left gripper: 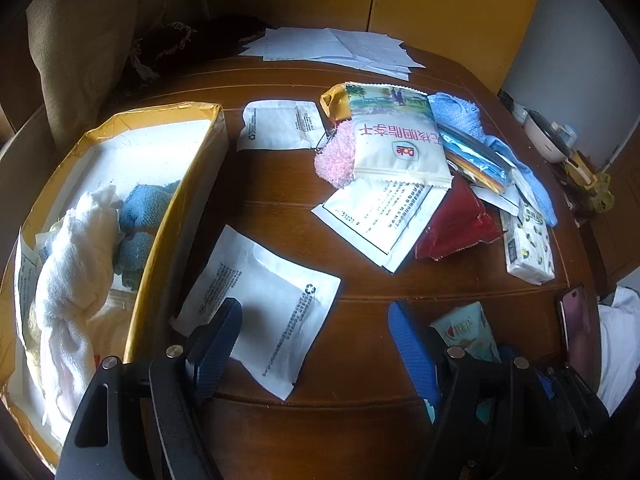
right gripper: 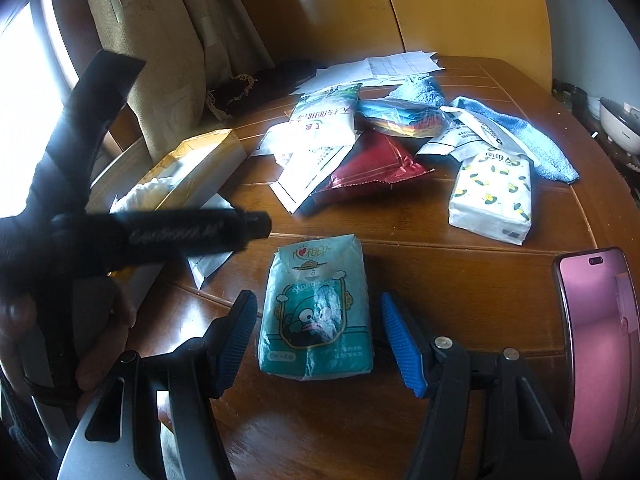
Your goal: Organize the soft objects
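My left gripper point(left gripper: 316, 340) is open above a flat white packet point(left gripper: 264, 304) on the wooden table, beside a yellow-rimmed box point(left gripper: 176, 216). The box holds a white towel point(left gripper: 76, 264) and a blue cloth point(left gripper: 140, 220). My right gripper point(right gripper: 318, 340) is open with its blue fingers either side of a teal tissue pack point(right gripper: 316, 308), not touching it. A pile further back holds a Dole snack bag point(left gripper: 396, 136), a pink fluffy item point(left gripper: 336, 152), a red foil bag point(right gripper: 372, 168), a blue towel point(right gripper: 520, 132) and a lemon-print tissue pack point(right gripper: 492, 196).
A pink phone point(right gripper: 596, 344) stands at the right table edge. Loose papers point(left gripper: 340, 48) lie at the far side, by a curtain point(right gripper: 168, 60). The left gripper's body point(right gripper: 120, 232) crosses the right wrist view at left. A white appliance point(left gripper: 544, 136) sits beyond the table.
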`<state>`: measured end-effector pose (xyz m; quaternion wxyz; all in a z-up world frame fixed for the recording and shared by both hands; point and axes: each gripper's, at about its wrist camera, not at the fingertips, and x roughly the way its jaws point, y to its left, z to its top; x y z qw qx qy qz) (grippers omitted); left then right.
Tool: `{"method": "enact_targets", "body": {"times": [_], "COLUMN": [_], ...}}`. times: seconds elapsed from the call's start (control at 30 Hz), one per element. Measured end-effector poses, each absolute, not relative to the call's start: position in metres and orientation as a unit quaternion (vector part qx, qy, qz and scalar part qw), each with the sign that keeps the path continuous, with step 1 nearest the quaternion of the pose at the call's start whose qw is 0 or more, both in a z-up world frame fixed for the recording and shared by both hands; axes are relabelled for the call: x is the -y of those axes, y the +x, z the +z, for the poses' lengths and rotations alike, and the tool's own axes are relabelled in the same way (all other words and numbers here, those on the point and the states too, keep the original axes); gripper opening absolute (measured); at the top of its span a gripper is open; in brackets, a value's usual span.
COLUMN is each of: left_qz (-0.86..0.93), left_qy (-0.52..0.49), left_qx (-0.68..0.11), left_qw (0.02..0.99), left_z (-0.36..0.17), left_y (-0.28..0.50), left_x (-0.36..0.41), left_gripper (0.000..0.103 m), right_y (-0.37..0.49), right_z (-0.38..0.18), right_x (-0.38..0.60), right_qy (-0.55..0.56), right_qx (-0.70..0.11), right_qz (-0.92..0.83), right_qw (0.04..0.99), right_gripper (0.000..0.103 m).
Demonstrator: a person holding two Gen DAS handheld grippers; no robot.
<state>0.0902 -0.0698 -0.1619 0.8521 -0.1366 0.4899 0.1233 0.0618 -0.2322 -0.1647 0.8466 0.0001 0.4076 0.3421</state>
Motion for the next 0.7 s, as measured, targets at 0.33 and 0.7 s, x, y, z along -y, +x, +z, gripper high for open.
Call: {"method": "enact_targets", "body": {"times": [0.33,0.7], "left_qz": [0.136,0.104], "left_qy": [-0.175,-0.241], "left_qx": [-0.482,-0.471], "left_qw": [0.847,0.842], "left_z": [-0.164,-0.157], "left_y": [0.100,0.085], "left_x": [0.059,0.056], "left_gripper": [0.078,0.078], "right_y": [0.062,0.063], "right_z": [-0.163,-0.164], "right_x": [0.235,0.241], "right_qy": [0.009,0.012], "right_qx": [-0.411,-0.407], "right_qz": [0.340,0.344], "right_qw": [0.846,0.846], "right_gripper": [0.064,0.064]}}
